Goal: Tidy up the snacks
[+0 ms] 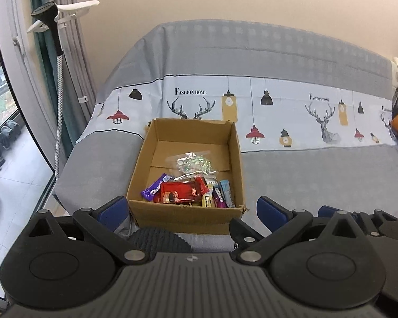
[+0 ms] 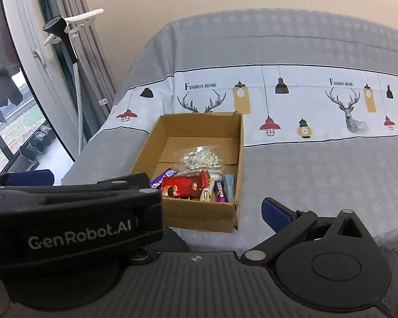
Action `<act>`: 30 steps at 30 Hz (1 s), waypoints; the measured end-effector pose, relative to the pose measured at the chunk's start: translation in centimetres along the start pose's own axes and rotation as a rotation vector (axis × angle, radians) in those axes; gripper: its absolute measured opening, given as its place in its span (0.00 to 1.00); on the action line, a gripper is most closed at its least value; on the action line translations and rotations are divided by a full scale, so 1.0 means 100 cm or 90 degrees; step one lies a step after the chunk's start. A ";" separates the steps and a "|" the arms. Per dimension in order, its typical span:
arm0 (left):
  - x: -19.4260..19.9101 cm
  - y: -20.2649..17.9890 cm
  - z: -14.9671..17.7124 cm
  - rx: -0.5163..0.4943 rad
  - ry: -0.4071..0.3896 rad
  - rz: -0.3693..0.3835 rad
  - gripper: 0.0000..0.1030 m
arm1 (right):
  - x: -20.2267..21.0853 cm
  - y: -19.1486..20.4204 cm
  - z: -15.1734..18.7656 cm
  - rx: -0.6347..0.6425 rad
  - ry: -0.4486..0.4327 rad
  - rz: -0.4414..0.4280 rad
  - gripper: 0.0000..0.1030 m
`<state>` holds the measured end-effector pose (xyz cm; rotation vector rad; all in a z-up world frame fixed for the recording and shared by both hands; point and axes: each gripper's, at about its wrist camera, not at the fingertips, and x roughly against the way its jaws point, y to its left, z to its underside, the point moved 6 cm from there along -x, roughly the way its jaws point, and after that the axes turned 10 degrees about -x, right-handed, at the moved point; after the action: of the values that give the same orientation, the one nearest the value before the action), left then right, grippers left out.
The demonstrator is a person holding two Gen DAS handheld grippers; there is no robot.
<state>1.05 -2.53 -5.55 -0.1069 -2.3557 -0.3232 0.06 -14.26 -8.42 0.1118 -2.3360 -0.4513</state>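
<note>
With every snack packet (image 1: 188, 192) seemingly inside the cardboard box (image 1: 184, 216), both the left gripper (image 1: 192, 208) and right gripper (image 2: 156, 201), spread and empty, should withdraw without nudging it.

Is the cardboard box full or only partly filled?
Partly filled: snacks cover only the near end of the cardboard box; its far floor is bare.

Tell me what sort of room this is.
Probably a bedroom at home: a bed under a grey deer-and-lamp print sheet, grey window curtains, and a standing black garment steamer.
</note>
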 end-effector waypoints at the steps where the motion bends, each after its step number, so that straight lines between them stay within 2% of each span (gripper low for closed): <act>1: 0.000 0.000 0.000 0.001 0.003 0.001 1.00 | 0.000 0.000 0.000 -0.001 0.001 -0.001 0.99; 9: 0.000 0.002 0.001 0.001 0.000 -0.013 1.00 | 0.000 0.000 0.001 0.003 -0.002 0.009 0.99; 30: 0.000 0.006 0.004 0.009 0.002 -0.015 1.00 | -0.002 0.005 0.002 0.016 0.001 0.008 0.99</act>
<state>0.85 -1.82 -5.69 -0.0715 -2.3573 -0.3177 0.12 -13.71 -8.50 0.1085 -2.3396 -0.4156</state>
